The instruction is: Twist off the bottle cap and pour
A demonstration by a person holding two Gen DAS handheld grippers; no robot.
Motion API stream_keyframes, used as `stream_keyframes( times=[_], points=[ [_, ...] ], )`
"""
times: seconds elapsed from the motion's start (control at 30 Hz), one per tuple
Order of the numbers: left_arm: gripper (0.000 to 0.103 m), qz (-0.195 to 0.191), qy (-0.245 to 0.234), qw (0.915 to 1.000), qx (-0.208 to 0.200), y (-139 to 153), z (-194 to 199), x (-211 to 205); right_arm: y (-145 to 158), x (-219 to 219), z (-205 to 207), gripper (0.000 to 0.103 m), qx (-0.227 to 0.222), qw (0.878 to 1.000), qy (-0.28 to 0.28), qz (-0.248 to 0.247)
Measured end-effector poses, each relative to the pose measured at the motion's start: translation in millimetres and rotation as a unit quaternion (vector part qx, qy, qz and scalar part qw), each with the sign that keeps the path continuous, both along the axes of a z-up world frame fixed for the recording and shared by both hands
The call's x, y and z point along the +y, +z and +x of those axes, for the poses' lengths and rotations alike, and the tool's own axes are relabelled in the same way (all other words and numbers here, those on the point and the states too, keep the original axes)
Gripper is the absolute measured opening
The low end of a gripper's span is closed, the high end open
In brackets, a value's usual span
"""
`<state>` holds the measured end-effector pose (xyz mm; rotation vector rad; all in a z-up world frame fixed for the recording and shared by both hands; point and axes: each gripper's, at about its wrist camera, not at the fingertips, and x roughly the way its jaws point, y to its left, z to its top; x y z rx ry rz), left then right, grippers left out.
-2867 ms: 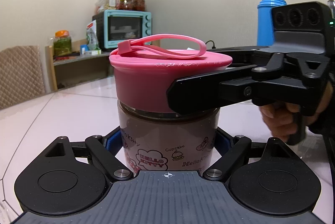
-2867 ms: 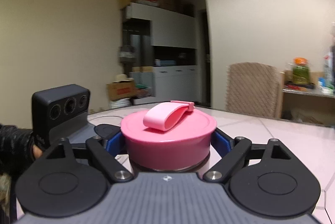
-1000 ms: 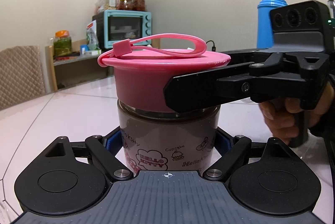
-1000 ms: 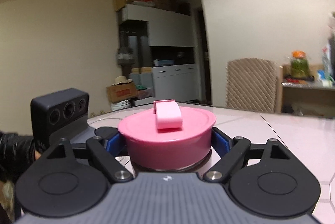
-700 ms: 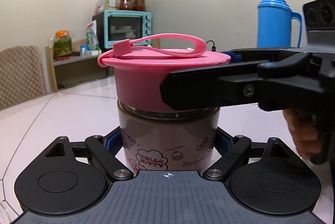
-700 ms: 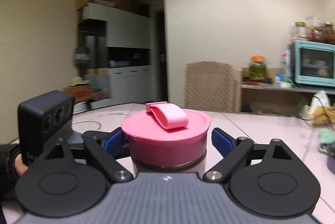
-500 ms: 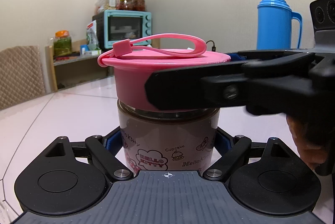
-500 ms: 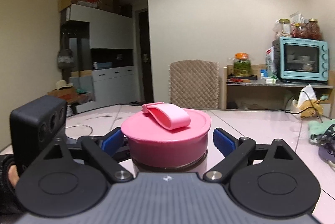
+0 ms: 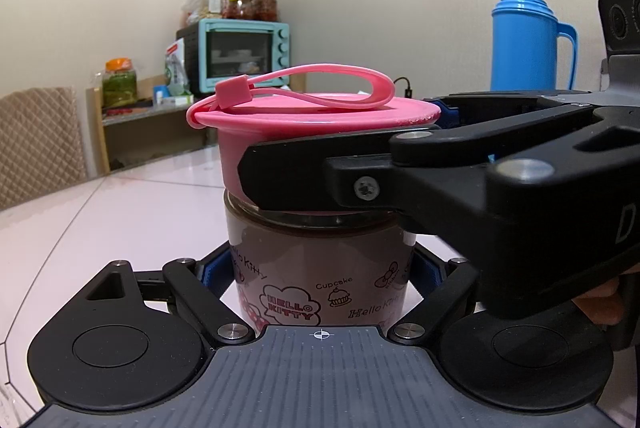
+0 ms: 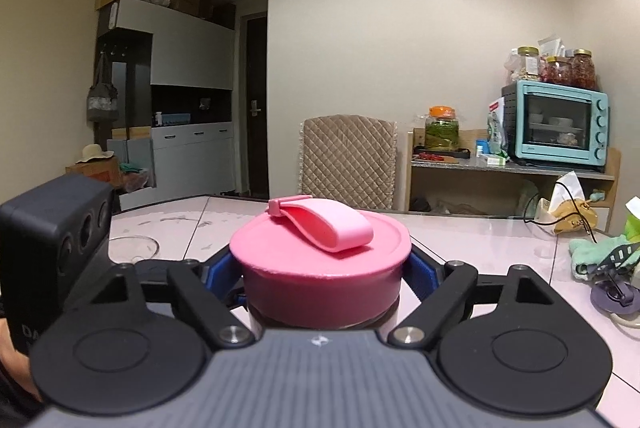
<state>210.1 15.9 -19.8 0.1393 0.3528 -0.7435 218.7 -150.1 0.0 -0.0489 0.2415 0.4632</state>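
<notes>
Table (image 9: 120,212): pale, glossy. Bottle (image 9: 320,268): upright on it, clamped low by left gripper (image 9: 320,276). Cap (image 10: 320,268): seated, pinched tight by right gripper (image 10: 320,276). Risk: bottle spinning with cap if lower clamp slips; spillage if cap jerks free.

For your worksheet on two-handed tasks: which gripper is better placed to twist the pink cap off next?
The right gripper: its pads already clamp the pink cap, while the left gripper grips the brown bottle body below, steadying it.
</notes>
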Motion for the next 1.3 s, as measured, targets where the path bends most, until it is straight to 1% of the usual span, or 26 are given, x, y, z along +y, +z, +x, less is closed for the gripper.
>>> stream_keyframes(
  times=[0.17, 0.3, 0.4, 0.53, 0.73, 1.0, 1.2, 1.3],
  points=[
    [0.090, 0.000, 0.000, 1.0000, 0.000, 0.0, 0.2, 0.1, 1.2, -20.2, 12.7, 0.085, 0.005, 0.997, 0.071, 0.010],
    [0.090, 0.000, 0.000, 1.0000, 0.000, 0.0, -0.3, -0.6, -1.2, -42.2, 25.8, 0.085, 0.014, 0.989, 0.138, 0.041],
    [0.090, -0.001, 0.000, 1.0000, 0.001, 0.0, -0.2, -0.7, -1.2, -52.6, 32.3, 0.085, 0.021, 0.984, 0.162, 0.067],
    [0.090, -0.001, -0.001, 1.0000, 0.000, -0.1, -0.8, -1.4, 3.4, -53.3, 29.7, 0.085, 0.013, 0.984, 0.165, 0.069],
    [0.090, 0.000, 0.003, 1.0000, -0.001, 0.1, -0.7, -1.0, 11.4, -46.1, 20.5, 0.085, -0.008, 0.987, 0.157, 0.044],
    [0.090, 0.005, 0.004, 1.0000, -0.003, 0.5, -3.4, -1.4, 19.1, -38.1, 16.4, 0.085, -0.020, 0.989, 0.142, 0.041],
    [0.090, 0.013, 0.018, 0.9997, -0.011, 0.9, -4.2, 0.6, 21.4, -34.0, 15.7, 0.085, -0.021, 0.991, 0.122, 0.042],
    [0.090, 0.012, 0.026, 0.9995, -0.009, 1.1, -2.4, 2.9, 22.8, -33.0, 15.0, 0.085, -0.024, 0.992, 0.115, 0.044]
  ],
)
